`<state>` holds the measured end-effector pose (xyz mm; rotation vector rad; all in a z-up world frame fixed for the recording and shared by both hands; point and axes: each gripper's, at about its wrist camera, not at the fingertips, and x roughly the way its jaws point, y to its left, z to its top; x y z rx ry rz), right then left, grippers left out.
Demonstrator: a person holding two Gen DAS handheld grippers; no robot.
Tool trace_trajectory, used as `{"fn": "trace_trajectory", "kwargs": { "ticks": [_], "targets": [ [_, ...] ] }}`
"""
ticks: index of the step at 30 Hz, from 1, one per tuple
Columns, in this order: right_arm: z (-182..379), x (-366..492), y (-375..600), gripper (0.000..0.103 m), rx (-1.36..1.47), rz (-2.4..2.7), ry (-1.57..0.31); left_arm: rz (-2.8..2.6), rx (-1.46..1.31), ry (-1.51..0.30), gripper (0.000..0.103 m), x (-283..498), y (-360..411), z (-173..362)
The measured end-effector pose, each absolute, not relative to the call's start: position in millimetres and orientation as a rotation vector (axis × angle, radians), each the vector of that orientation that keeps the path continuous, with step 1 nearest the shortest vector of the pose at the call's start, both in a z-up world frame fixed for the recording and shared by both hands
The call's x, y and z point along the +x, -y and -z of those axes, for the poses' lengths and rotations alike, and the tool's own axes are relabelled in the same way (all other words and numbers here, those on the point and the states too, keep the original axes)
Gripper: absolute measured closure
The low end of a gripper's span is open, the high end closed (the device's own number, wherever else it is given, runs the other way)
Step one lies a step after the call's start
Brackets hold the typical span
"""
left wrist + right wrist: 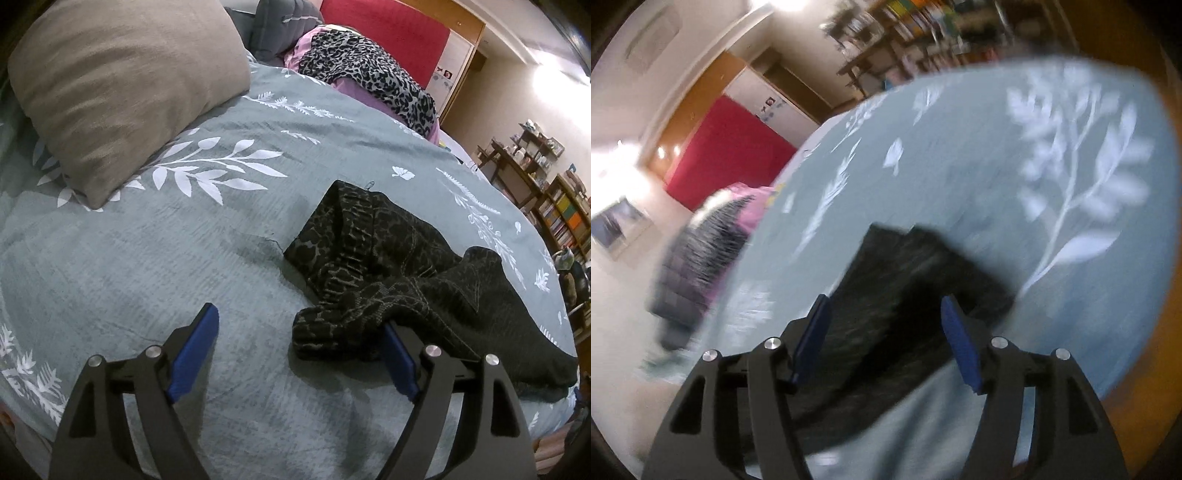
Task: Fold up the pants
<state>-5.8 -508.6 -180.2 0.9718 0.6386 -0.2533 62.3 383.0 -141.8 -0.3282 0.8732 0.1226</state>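
No writing is legible. The pants [388, 273] and a pillow [122, 88] are shown sharply by the left view; both grippers' jaws are spread wide.

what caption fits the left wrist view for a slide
Open left gripper reaches the crumpled dark patterned pants on a grey leaf-print bedspread.

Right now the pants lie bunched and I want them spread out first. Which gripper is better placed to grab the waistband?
Probably the left gripper: it is open, with the pants and their elastic waistband draped against its right finger. The right gripper's view is motion-blurred, showing only dark fabric ahead.
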Motion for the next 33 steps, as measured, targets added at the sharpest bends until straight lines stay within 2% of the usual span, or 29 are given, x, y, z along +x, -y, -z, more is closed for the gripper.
{"fn": "trace_trajectory", "kwargs": {
  "ticks": [3,7,9,10,11,12,19,25,27,30,32,33],
  "targets": [
    [192,4,511,0.039,1.097,0.212,-0.632,-0.125,-0.325,-0.874,0.02,66,-382,141],
    [198,25,513,0.04,1.055,0.235,-0.653,-0.128,-0.322,-0.875,0.02,70,-383,142],
    [202,34,514,0.061,1.029,0.264,-0.672,-0.131,-0.328,-0.874,0.02,74,-383,142],
    [203,37,513,0.082,1.011,0.282,-0.681,-0.133,-0.333,-0.872,0.02,75,-384,143],
    [201,40,513,0.095,0.985,0.302,-0.69,-0.137,-0.34,-0.872,0.02,76,-384,143],
    [197,40,512,0.098,0.958,0.31,-0.686,-0.14,-0.346,-0.871,0.02,77,-385,144],
    [121,-2,504,0.099,0.737,0.363,-0.524,-0.127,-0.355,-0.845,0.02,83,-384,138],
    [197,-18,533,0.099,0.805,0.471,-0.744,-0.117,-0.272,-0.863,0.02,86,-376,147],
    [213,-24,532,0.098,0.848,0.475,-0.739,-0.114,-0.261,-0.884,0.018,84,-377,151],
    [207,-28,529,0.084,0.822,0.497,-0.73,-0.111,-0.212,-0.896,0.014,82,-379,150],
    [194,-29,528,0.068,0.734,0.545,-0.723,-0.111,-0.159,-0.9,0.013,82,-376,147],
    [188,-30,528,0.066,0.713,0.563,-0.713,-0.11,-0.132,-0.902,0.013,82,-373,145]
  ]
}}
